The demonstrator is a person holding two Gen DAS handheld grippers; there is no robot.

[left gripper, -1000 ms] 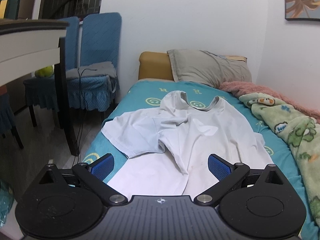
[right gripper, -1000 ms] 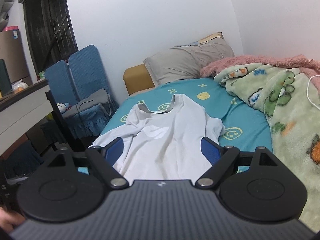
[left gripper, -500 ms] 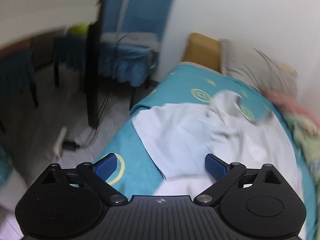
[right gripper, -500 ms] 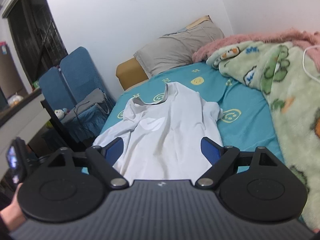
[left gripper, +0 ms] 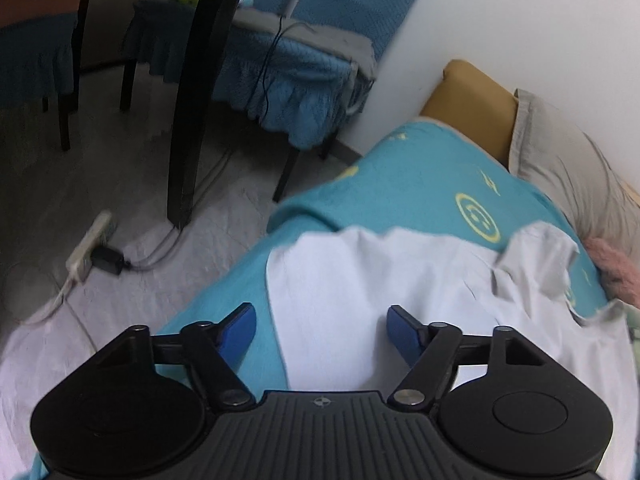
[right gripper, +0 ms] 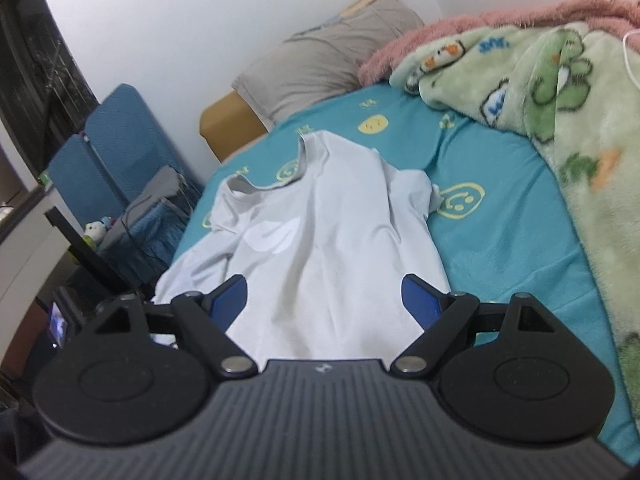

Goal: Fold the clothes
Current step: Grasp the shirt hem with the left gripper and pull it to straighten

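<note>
1. T-shirt (right gripper: 320, 232), white, lies spread face-up on the bed (right gripper: 500, 248), collar toward the grey pillow (right gripper: 328, 60); it is rumpled, and as far as the views show, none of it has been folded over yet.
2. Your left tongs (left gripper: 320, 330) hang over the sleeve (left gripper: 340, 280) near the bed's edge. The jaws are closing, with the sleeve's hem below and between them, but the pads do not yet press the cloth.
3. Your right tongs (right gripper: 324, 300) are released, jaws standing wide above the lower body of the shirt, holding nothing.
4. Judging from this, you are at the very start: the first grasp is only forming.
5. Left to do: pinch the sleeve, fold both sides inward, then fold the body lengthwise.
</note>
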